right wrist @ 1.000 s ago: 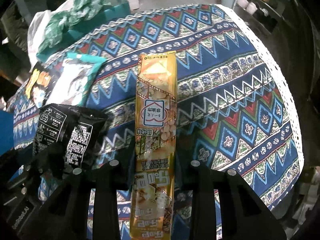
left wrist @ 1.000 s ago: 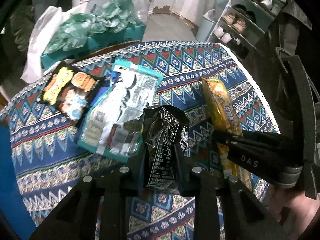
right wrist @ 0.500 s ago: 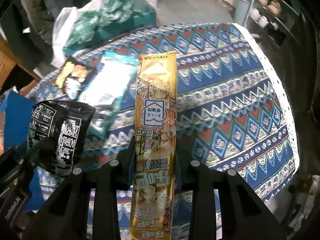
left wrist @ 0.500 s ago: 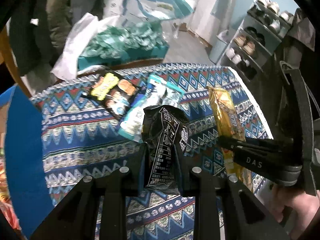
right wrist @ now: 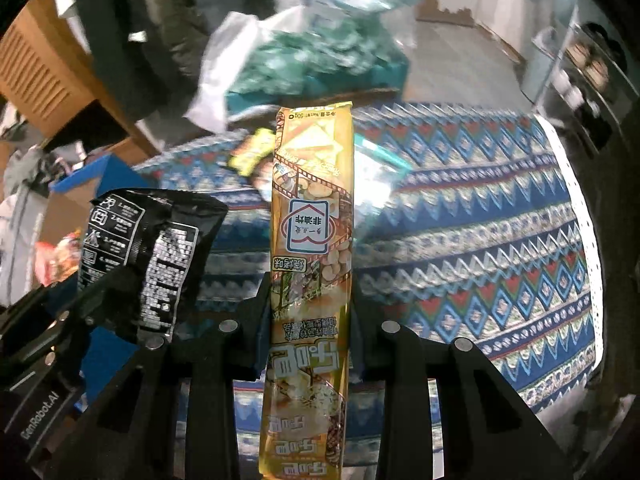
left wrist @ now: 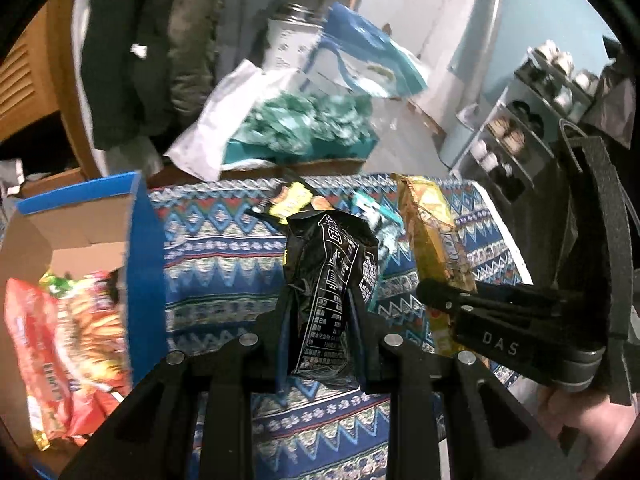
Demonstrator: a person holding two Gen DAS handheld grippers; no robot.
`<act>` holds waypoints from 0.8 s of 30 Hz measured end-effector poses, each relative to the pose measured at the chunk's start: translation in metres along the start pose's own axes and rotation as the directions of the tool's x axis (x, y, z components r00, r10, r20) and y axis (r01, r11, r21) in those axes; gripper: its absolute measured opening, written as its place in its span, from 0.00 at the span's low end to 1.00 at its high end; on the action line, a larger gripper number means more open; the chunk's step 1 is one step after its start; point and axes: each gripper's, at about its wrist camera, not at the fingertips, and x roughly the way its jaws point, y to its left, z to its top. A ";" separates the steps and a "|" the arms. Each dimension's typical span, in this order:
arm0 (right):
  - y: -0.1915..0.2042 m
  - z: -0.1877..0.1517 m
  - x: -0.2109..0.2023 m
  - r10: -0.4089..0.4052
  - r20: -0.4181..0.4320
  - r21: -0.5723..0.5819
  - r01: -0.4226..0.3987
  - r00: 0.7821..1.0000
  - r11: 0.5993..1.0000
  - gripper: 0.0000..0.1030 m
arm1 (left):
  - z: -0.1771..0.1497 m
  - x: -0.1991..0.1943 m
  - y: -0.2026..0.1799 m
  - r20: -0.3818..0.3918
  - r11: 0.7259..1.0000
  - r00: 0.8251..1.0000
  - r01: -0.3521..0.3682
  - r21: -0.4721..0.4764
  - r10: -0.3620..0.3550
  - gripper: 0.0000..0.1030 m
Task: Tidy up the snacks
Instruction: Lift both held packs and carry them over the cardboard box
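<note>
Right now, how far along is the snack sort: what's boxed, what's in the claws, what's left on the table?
Done: the blue box already holds an orange-red snack bag.
In hand: the left claw is shut on the black packet; the right claw is shut on the long yellow packet.
Left: a black-and-yellow pouch and a teal packet lie on the patterned tablecloth.

The surface (right wrist: 480, 216) wears a blue, red and white zigzag-patterned cloth. Toward twelve o'clock lie a black-and-yellow snack packet (left wrist: 290, 200) and a teal packet (left wrist: 370, 206).
</note>
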 end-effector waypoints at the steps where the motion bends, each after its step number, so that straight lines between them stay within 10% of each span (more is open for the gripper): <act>1: 0.007 0.001 -0.002 0.008 0.002 -0.011 -0.008 1.000 1.000 0.29 | 0.001 -0.007 0.006 0.009 1.000 1.000 -0.004 -0.013 0.004 0.25; 24: 0.208 0.011 -0.004 0.184 -0.048 -0.257 -0.190 0.982 0.948 0.29 | -0.019 -0.119 0.159 0.108 0.957 0.978 -0.150 -0.249 0.181 0.25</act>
